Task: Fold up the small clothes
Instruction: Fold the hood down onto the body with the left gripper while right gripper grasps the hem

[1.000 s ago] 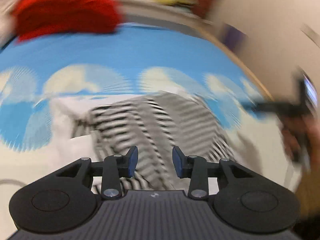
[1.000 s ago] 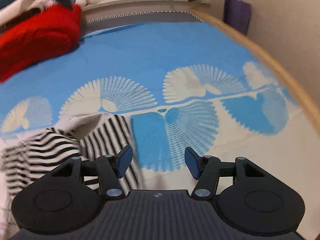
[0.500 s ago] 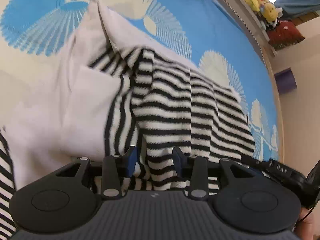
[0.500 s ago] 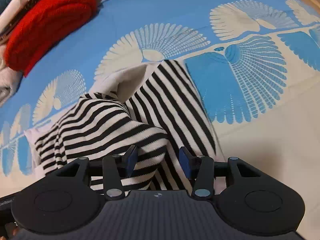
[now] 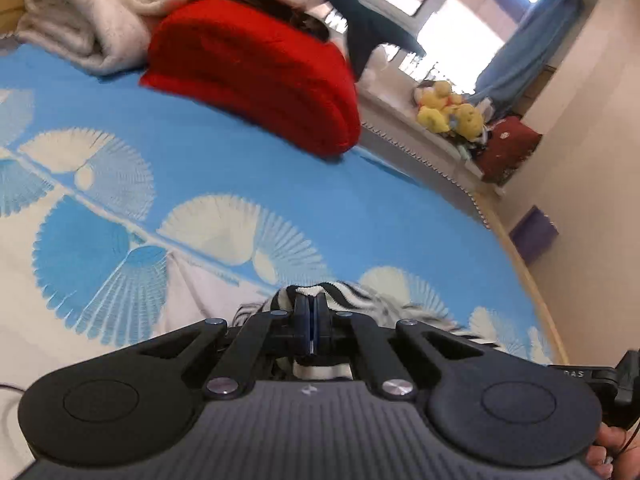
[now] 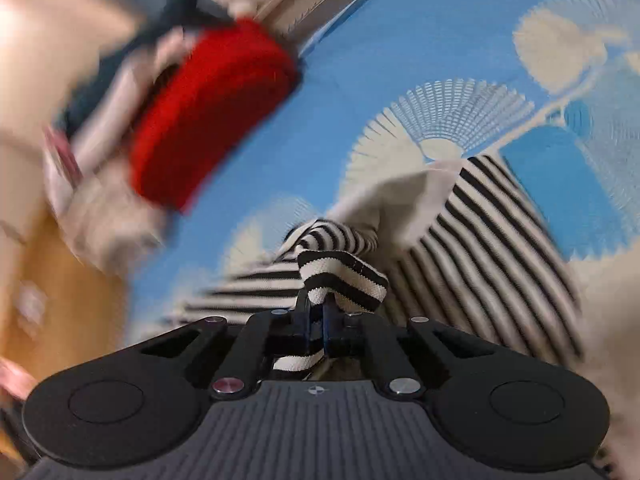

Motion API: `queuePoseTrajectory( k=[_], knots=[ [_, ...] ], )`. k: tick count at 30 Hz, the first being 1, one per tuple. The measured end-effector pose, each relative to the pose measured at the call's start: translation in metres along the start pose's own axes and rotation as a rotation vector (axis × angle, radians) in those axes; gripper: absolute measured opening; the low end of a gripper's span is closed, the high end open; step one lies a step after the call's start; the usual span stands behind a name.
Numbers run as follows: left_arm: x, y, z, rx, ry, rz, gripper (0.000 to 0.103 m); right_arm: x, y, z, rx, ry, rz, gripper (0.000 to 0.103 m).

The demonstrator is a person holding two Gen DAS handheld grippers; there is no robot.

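A small black-and-white striped garment with a plain white inner side lies on the blue fan-patterned bedspread (image 5: 360, 216). My left gripper (image 5: 311, 322) is shut on a striped edge of the garment (image 5: 316, 294), which bunches just past the fingertips. My right gripper (image 6: 316, 320) is shut on another striped edge (image 6: 344, 276), folded over the fingers. The rest of the garment (image 6: 492, 240) trails to the right in the right wrist view, which is blurred.
A folded red knit (image 5: 260, 76) and a white blanket roll (image 5: 88, 12) sit at the far side of the bed. Yellow plush toys (image 5: 448, 114) rest on the window ledge. The bed's wooden edge (image 5: 532, 292) runs along the right.
Both grippers were open above the garment; both have closed on striped edges of it. Both views have tilted up and show the far side of the bed.
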State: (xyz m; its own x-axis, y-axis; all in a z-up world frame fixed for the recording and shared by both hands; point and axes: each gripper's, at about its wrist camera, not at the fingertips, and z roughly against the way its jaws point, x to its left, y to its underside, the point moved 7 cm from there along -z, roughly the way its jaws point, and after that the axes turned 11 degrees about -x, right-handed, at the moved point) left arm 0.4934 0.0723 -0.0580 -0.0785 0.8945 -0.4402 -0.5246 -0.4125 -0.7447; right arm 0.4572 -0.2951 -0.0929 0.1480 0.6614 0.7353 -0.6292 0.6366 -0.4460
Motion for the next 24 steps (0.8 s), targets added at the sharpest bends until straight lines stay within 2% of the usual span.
queuePoseTrajectory(
  k=[1, 2, 3, 4, 5, 6, 7, 8, 10, 11, 12, 14, 18, 19, 20, 22, 23, 24],
  knots=[
    [0.008, 0.011, -0.006, 0.072, -0.040, 0.001, 0.001, -0.008, -0.003, 0.001, 0.009, 0.013, -0.036, 0.005],
    [0.019, 0.029, -0.017, 0.189, -0.090, -0.002, 0.001, -0.022, 0.001, -0.001, 0.047, 0.076, -0.046, 0.005],
    [0.029, 0.052, -0.029, 0.335, -0.125, 0.002, 0.001, -0.035, 0.006, -0.005, 0.094, 0.159, -0.027, 0.005],
    [0.037, 0.076, -0.037, 0.463, -0.142, 0.015, 0.002, -0.055, 0.016, -0.009, 0.158, 0.289, 0.024, 0.005],
    [0.045, 0.095, -0.040, 0.550, -0.150, 0.043, 0.003, -0.071, 0.022, -0.010, 0.186, 0.394, 0.068, 0.005],
    [0.048, 0.102, -0.041, 0.577, -0.158, 0.071, 0.005, -0.083, 0.025, -0.010, 0.192, 0.470, 0.098, 0.005],
    [0.047, 0.102, -0.041, 0.577, -0.154, 0.083, 0.010, -0.091, 0.025, -0.008, 0.193, 0.518, 0.109, 0.005],
    [0.045, 0.097, -0.040, 0.555, -0.130, 0.087, 0.022, -0.093, 0.022, -0.006, 0.178, 0.528, 0.109, 0.008],
    [0.040, 0.084, -0.038, 0.492, -0.106, 0.107, 0.037, -0.084, 0.009, -0.002, 0.117, 0.480, 0.096, 0.009],
    [0.042, 0.079, -0.037, 0.464, -0.112, 0.124, 0.037, -0.078, 0.004, -0.001, 0.097, 0.447, 0.093, 0.018],
    [0.046, 0.075, -0.037, 0.444, -0.122, 0.145, 0.037, -0.073, 0.002, -0.001, 0.088, 0.416, 0.098, 0.030],
    [0.052, 0.078, -0.039, 0.442, -0.140, 0.182, 0.037, -0.064, 0.003, -0.005, 0.087, 0.380, 0.123, 0.038],
    [0.058, 0.084, -0.046, 0.459, -0.150, 0.216, 0.033, -0.058, 0.020, -0.020, 0.158, 0.365, 0.163, 0.038],
    [0.056, 0.083, -0.044, 0.458, -0.148, 0.214, 0.025, -0.055, 0.024, -0.022, 0.171, 0.363, 0.175, 0.038],
    [0.055, 0.084, -0.046, 0.456, -0.145, 0.209, 0.012, -0.052, 0.026, -0.025, 0.179, 0.364, 0.198, 0.039],
    [0.051, 0.080, -0.048, 0.433, -0.136, 0.191, 0.001, -0.041, 0.034, -0.027, 0.194, 0.363, 0.292, 0.028],
    [0.046, 0.073, -0.045, 0.400, -0.133, 0.151, 0.001, -0.035, 0.035, -0.026, 0.188, 0.351, 0.331, 0.005],
    [0.036, 0.060, -0.038, 0.350, -0.110, 0.096, 0.001, -0.027, 0.033, -0.025, 0.165, 0.324, 0.346, 0.003]
  ],
)
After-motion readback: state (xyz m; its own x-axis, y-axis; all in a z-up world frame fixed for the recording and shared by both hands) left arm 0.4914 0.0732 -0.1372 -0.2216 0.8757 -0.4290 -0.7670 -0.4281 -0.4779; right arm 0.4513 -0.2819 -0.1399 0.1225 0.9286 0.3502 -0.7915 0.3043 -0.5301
